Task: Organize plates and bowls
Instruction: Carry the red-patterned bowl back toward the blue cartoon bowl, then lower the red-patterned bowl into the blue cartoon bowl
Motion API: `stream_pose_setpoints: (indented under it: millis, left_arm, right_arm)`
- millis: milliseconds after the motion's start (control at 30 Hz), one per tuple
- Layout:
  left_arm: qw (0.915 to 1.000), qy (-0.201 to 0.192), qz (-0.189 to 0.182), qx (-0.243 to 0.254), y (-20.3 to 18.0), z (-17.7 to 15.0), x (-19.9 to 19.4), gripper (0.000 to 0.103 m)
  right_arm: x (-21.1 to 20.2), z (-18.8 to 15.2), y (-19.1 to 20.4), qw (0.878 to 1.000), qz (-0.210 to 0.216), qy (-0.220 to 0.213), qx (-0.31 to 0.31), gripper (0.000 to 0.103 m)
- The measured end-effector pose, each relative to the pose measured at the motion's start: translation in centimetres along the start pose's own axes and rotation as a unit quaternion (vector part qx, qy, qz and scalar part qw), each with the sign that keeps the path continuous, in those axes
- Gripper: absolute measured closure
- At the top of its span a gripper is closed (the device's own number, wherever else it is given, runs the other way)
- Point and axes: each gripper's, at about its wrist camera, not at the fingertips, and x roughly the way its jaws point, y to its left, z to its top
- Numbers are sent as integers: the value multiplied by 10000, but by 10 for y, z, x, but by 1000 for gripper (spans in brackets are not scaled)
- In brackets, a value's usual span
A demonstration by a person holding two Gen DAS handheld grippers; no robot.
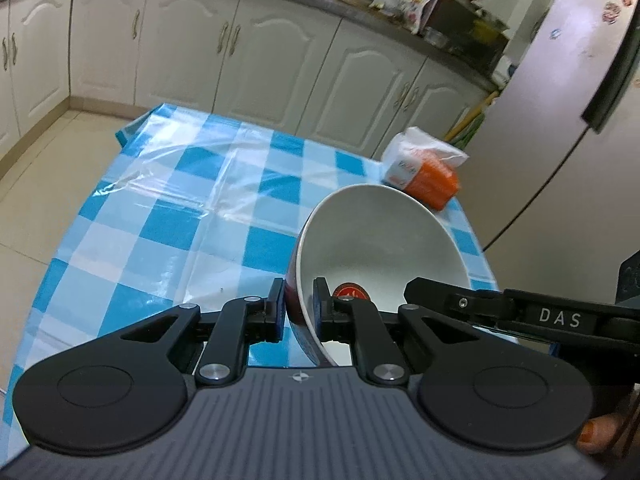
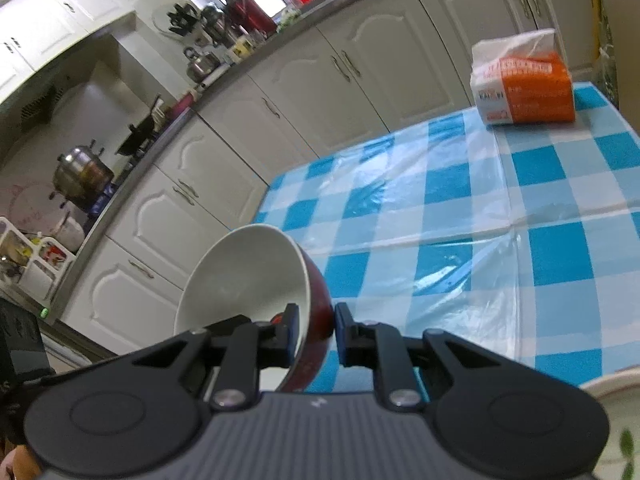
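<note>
Right gripper (image 2: 316,330) clamped on tilted red bowl (image 2: 256,280) above checked tablecloth (image 2: 480,216).

Left gripper (image 1: 299,306), right gripper (image 2: 316,330): both clamped, angled downward.

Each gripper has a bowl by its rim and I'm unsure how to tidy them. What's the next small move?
Probably bring the left gripper's bowl over the right gripper's bowl to nest them: both hang tilted above the checked tablecloth, each rim pinched between jaws.
</note>
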Motion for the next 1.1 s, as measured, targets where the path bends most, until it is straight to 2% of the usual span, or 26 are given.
stream_pose_setpoints:
  millis: [300,500,800,1100]
  left_arm:
    - [9997,-133,-180,61,-12,-22,-43,94]
    - [9998,-115,-175,57,-13,-42,-62,94]
    - [10000,86,-43,1,-8,-68,-62,94]
    - [9998,145,58,139,-10,-79,-52,94]
  right_arm:
    - [-50,-21,14,9989,315,-340,-78,87]
    - [-63,-47,12,9986,442,-296,-36,88]
    - [-70,-90,2,9983,498,-152,264,89]
    - [-71,-114,-7,9977,388,-41,551,88]
